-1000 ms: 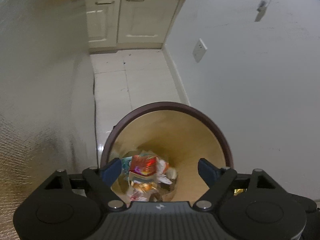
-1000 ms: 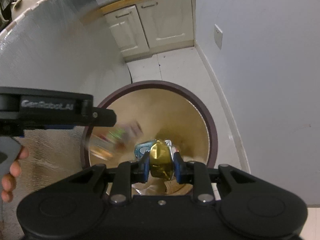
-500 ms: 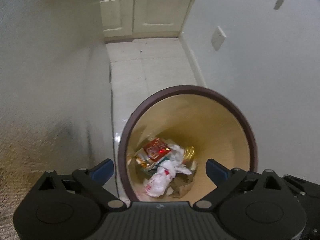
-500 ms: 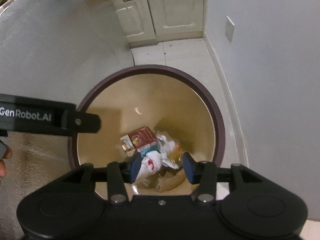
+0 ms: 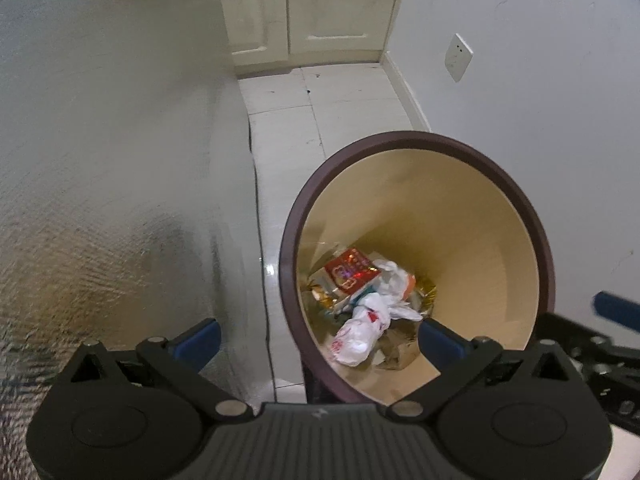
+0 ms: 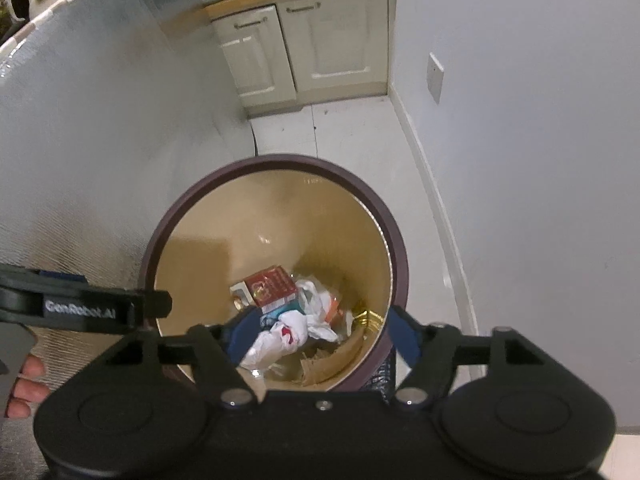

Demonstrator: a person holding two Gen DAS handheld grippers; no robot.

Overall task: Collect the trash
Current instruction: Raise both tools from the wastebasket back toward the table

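Right wrist view: both grippers' fingers (image 6: 404,338) spread apart, empty, above the trash bin (image 6: 394,240). Its crumpled white plastic bag (image 6: 280,338) looks light and soft; pinch a bunched fold.

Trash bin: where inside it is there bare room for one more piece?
Inside the bin, the tan wall on the far and left sides is bare. The bottom is crowded: red box, white bag, gold wrapper, torn cardboard.

Right hand-held gripper (image 6: 323,334) spread wide, empty, above brown-rimmed bin (image 6: 394,240); inside, red box (image 6: 272,284), white bag (image 6: 280,336), gold wrapper (image 6: 370,318).
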